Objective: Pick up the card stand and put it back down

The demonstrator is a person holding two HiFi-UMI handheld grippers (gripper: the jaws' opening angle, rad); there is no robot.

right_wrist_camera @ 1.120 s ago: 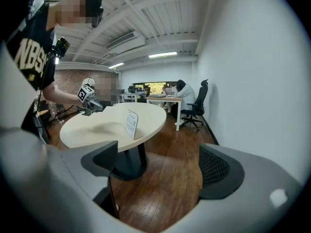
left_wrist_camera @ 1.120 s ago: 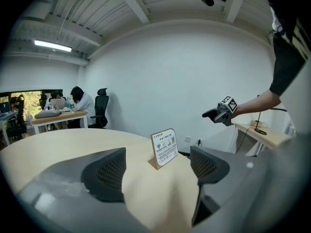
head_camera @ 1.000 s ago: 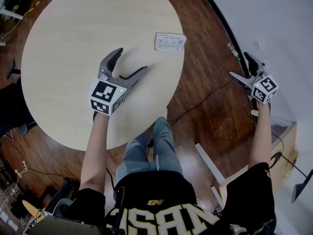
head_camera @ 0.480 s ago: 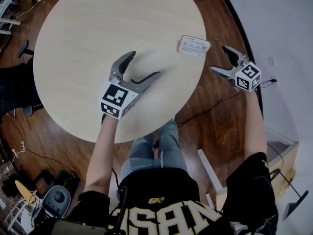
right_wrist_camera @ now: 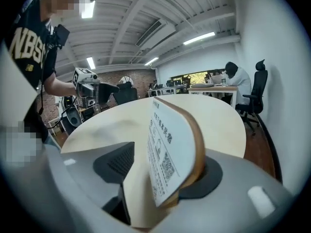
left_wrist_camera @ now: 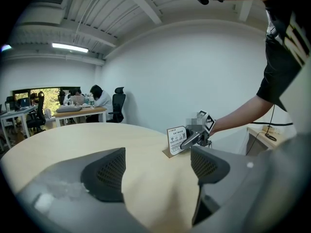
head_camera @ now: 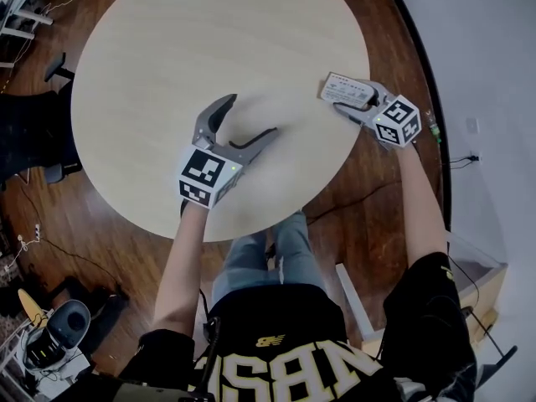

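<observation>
The card stand point(head_camera: 339, 86), a white printed card on a wooden base, stands near the right edge of the round pale table point(head_camera: 167, 57). My right gripper point(head_camera: 350, 100) reaches around it from the right, and its jaws have just been closing. In the right gripper view the card stand point(right_wrist_camera: 170, 149) is between the jaws with its wooden back against the right pad point(right_wrist_camera: 206, 174). A strip of table still shows between its printed face and the left pad point(right_wrist_camera: 114, 164). My left gripper point(head_camera: 249, 117) hovers open over the table's middle, nothing in it. The left gripper view shows the card stand point(left_wrist_camera: 176, 140) upright.
Dark wooden floor surrounds the table, with a cable point(head_camera: 352, 199) to its right and a white wall beyond. Office chairs point(head_camera: 50, 74) stand at the left. A person sits at a distant desk point(left_wrist_camera: 99, 98); a black chair point(right_wrist_camera: 252, 98) is beyond the table.
My right gripper swung in from over the floor to the table's right edge and now straddles the card stand. The left gripper drifted slightly over the table, still open.
</observation>
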